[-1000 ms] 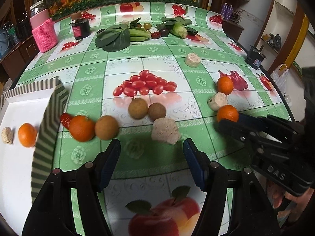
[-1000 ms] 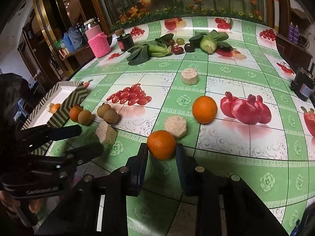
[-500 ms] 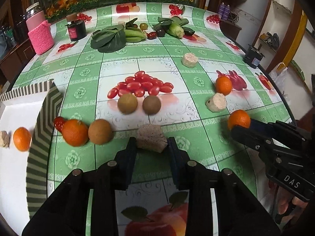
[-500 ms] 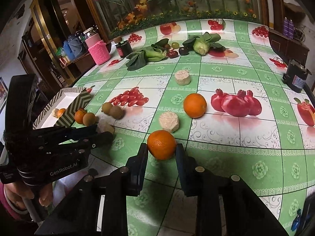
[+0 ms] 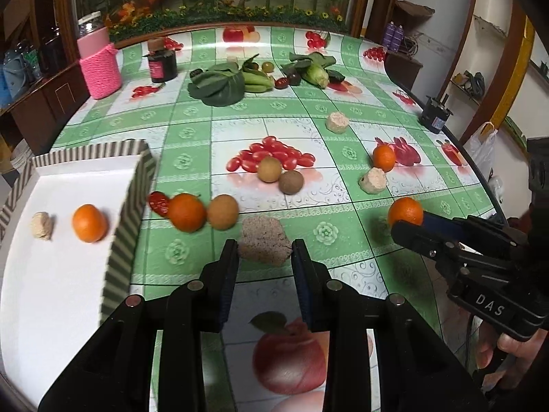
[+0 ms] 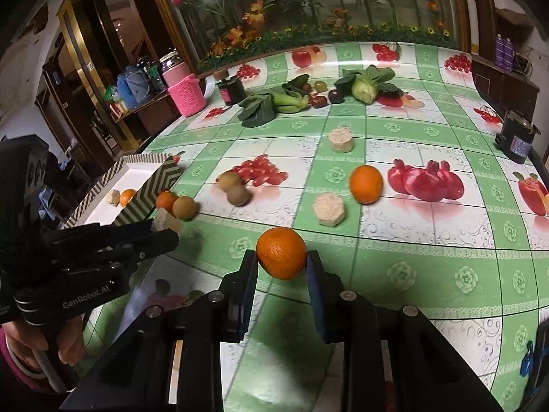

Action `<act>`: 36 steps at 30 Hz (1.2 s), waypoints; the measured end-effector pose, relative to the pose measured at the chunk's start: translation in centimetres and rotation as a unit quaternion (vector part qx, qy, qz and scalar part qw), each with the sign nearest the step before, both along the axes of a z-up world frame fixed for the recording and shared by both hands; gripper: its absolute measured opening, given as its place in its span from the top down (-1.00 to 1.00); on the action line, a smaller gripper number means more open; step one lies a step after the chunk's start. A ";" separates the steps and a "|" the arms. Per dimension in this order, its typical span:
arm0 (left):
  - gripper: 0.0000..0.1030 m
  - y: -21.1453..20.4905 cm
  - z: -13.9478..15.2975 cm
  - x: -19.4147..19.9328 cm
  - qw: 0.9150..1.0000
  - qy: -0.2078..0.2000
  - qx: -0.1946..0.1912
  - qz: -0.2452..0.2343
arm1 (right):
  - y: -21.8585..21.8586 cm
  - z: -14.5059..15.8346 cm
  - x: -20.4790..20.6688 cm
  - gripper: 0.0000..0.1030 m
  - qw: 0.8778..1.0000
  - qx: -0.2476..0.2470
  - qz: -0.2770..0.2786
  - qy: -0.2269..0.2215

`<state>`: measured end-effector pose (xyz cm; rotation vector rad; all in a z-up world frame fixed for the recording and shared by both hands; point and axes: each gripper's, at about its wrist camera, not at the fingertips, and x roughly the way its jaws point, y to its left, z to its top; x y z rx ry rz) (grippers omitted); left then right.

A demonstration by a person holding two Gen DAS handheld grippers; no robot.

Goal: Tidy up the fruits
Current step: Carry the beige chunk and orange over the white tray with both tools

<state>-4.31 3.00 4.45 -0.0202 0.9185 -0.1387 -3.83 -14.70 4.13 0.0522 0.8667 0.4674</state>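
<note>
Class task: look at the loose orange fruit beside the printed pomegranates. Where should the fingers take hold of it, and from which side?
Grip the round orange fruit across its widest middle, coming from above. It is a smooth ball, and the beige crumbly puck sits close at its near left, so a low sideways approach looks crowded.

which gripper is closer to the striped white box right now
Left. The left gripper, shut on a beige block, is close beside the striped box. The right gripper, shut on an orange, sits farther along the table, beyond the left one.
</note>
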 end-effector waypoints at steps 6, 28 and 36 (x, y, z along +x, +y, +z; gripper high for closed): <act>0.45 1.9 1.2 -1.2 1.000 -0.013 -0.002 0.017 | 2.2 0.8 -0.9 0.43 1.000 -0.006 0.021 -0.009; 0.44 11.0 3.3 -3.7 0.994 -0.041 0.007 0.104 | 12.3 3.1 -2.1 0.44 0.993 -0.013 0.109 -0.036; 0.44 13.7 3.4 -4.1 0.991 -0.041 0.013 0.123 | 15.5 3.4 -2.2 0.44 0.990 -0.017 0.137 -0.038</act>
